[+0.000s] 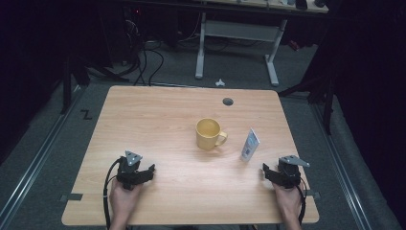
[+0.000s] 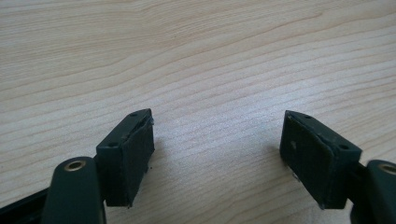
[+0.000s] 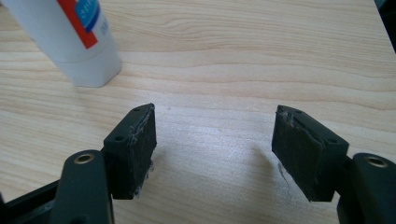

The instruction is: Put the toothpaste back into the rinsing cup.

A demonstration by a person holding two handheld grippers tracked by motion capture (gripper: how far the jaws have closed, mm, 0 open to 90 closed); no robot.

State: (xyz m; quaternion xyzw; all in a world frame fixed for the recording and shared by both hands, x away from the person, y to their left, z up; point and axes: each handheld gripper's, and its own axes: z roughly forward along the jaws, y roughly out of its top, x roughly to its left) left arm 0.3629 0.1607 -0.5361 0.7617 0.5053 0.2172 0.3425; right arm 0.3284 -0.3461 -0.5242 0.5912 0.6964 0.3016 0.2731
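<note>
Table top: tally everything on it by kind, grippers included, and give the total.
Yellow mug: 1
White tube, standing on its cap: 1
Grippers, each held in a hand with its jaws apart: 2, the left gripper and the right gripper
Total: 4

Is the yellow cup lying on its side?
No, the yellow cup stands upright on the table, its open mouth facing up and its handle pointing toward the white tube.

Mug (image 1: 208,133) mid-table (image 1: 158,115), tube (image 1: 249,144) just right, upright beside it.
</note>
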